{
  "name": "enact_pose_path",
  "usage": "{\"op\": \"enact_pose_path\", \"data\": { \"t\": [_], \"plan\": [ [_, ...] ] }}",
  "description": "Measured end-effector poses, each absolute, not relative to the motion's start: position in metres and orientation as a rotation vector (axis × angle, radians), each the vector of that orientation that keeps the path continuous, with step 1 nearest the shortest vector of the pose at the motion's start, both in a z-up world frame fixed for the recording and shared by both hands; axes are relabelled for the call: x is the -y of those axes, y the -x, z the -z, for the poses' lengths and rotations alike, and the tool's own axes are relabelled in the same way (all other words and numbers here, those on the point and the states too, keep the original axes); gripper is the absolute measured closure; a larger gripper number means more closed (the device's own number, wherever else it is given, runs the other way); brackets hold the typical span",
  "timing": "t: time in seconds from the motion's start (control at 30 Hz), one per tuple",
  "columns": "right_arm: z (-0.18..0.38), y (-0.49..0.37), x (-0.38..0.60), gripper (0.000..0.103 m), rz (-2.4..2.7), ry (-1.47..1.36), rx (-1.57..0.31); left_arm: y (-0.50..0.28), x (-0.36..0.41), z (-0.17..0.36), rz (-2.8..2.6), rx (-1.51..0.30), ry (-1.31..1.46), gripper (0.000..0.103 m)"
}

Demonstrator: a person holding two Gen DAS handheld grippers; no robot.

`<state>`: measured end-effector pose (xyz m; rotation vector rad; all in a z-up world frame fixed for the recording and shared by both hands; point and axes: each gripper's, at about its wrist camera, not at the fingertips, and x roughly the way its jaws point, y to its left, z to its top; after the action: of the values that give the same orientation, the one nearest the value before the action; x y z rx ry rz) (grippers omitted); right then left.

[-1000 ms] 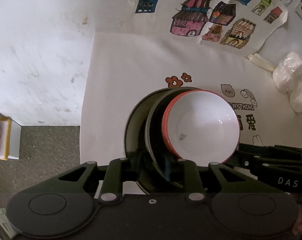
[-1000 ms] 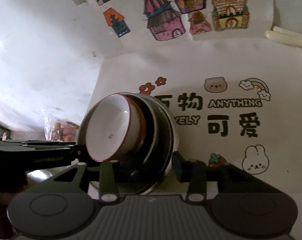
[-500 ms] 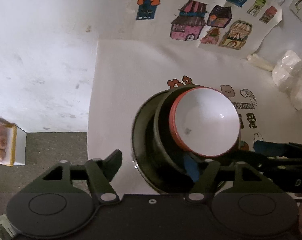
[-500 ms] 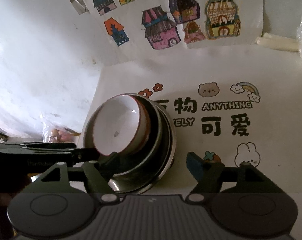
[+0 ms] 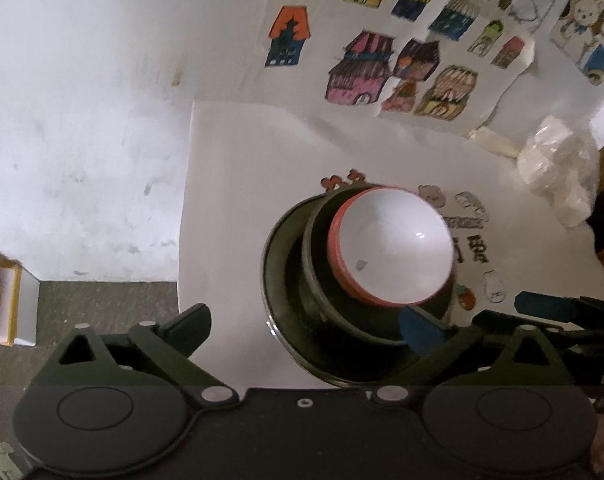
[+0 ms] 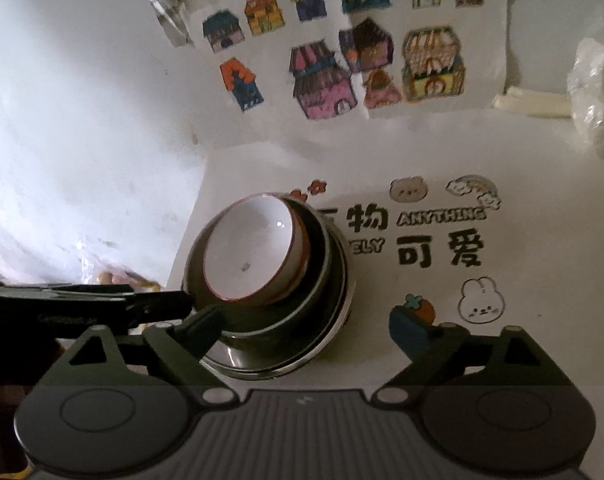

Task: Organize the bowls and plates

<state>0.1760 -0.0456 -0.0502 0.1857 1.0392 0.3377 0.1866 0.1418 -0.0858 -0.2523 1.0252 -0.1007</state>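
A white bowl with a red rim (image 5: 390, 248) sits in a dark bowl (image 5: 316, 280), which rests on a dark plate (image 5: 276, 280) on the table. My left gripper (image 5: 306, 324) hangs just above the stack's near rim, jaws opening wide, pads off the dishes. Its blue pad (image 5: 418, 328) stands in front of the dark bowl's edge. In the right wrist view the same white bowl (image 6: 250, 248) and plate (image 6: 302, 356) lie ahead. My right gripper (image 6: 308, 324) is also opening, straddling the plate's near edge without touching. The left gripper's finger (image 6: 102, 304) reaches in from the left.
A white tablecloth (image 5: 242, 160) with cartoon prints covers the table. Its left edge drops to a grey floor (image 5: 102, 296) with a yellow-edged box (image 5: 6, 308). House drawings (image 5: 362, 72) hang on the wall behind. A white plastic bag (image 5: 558, 176) lies at the back right.
Both grippers, narrow at the stack's rim, have spread wide and drawn back and up. The stack stays on the table and looks smaller and farther away.
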Motion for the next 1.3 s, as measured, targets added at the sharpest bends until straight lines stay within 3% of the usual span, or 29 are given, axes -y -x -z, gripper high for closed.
{"op": "enact_pose_path", "data": {
  "t": [0.2, 0.67, 1.3],
  "plan": [
    [0.031, -0.156, 0.054, 0.000, -0.304, -0.200, -0.956, -0.164, -0.145, 0.074, 0.101, -0.960, 0.271, 0.001],
    [-0.023, -0.045, 0.054, 0.000, -0.253, -0.195, -0.731, -0.055, -0.141, 0.022, 0.084, -0.743, 0.234, 0.001],
    [-0.052, 0.074, 0.045, 0.000, -0.195, -0.187, -0.643, 0.067, -0.152, -0.009, 0.109, -0.655, 0.162, 0.001]
  ]
}}
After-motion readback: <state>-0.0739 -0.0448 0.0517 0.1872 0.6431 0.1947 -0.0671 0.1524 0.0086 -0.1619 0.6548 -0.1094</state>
